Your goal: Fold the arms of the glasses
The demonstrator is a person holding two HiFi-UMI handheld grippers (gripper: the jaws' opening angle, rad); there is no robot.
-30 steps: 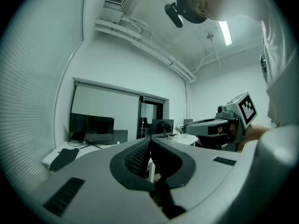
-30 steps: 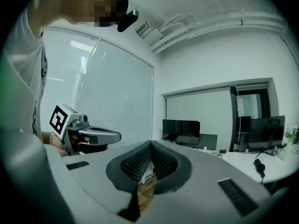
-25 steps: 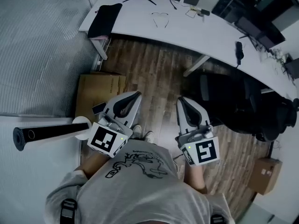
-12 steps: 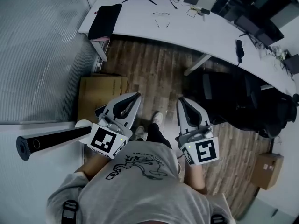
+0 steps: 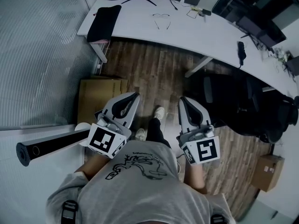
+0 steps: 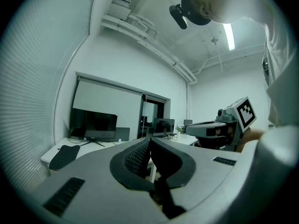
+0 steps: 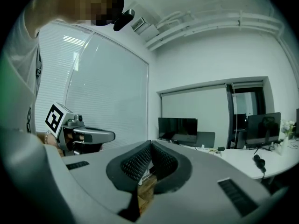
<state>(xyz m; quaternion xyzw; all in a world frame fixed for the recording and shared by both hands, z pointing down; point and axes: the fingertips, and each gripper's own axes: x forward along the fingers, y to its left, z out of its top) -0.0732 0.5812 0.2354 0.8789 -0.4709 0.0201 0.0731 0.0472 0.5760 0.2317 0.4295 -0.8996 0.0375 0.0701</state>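
The left tool and the right tool are both clenched. Their dark ribbed pads are pressed together with nothing between them, and both tools point nearly level above the brown wood-plank floor. The thin wire-framed glasses lie with arms unfolded on the long white bench, well ahead of both tools and untouched. A flat black fabric pouch rests on the bench's end, ahead and to the left of the left tool. A brown cardboard box sits on the floor just left of the left tool. A black office chair stands to the right of the right tool.
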